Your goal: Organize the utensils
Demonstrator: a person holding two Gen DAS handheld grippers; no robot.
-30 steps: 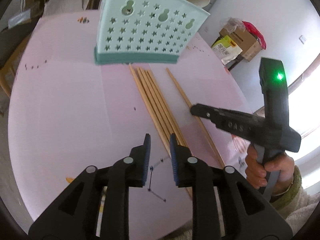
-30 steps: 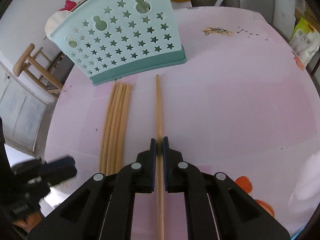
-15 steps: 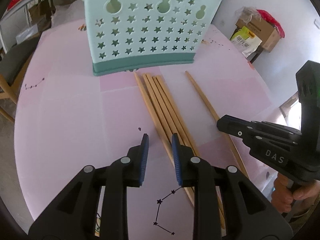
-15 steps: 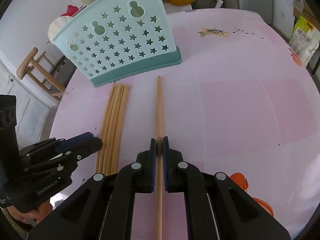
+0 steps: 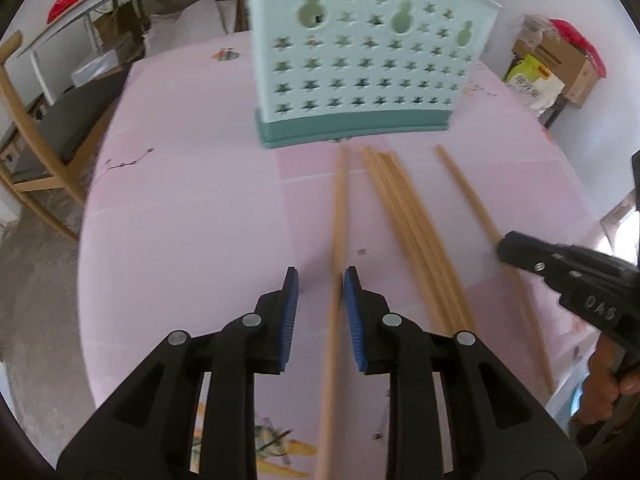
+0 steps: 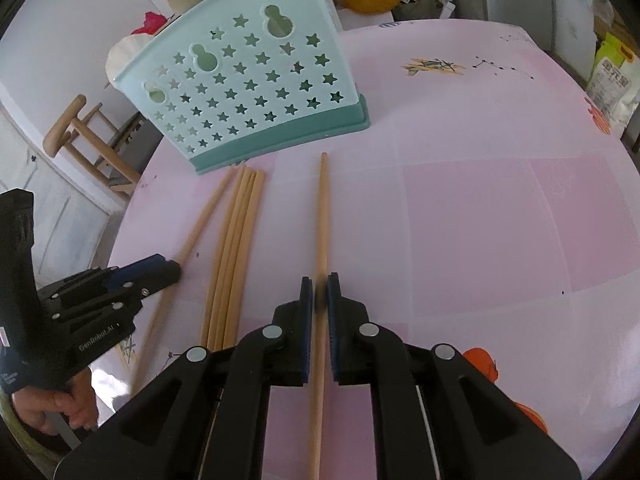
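A teal star-holed utensil basket stands upright at the back of the pink table. Wooden chopsticks lie in front of it. My left gripper is open and straddles one chopstick that lies apart to the left of a bundle of three. My right gripper is shut on a single chopstick to the right of the bundle, low over the table. The left gripper also shows in the right wrist view, over its chopstick. The right gripper shows in the left wrist view.
The pink table is round, with its edge close to me. A wooden chair stands at the left. Boxes and bags sit on the floor at the right. A stool stands beyond the table.
My left gripper has moved forward and left, and now straddles the leftmost chopstick, which has separated from the bundle. My right gripper stays shut on its chopstick, almost still.
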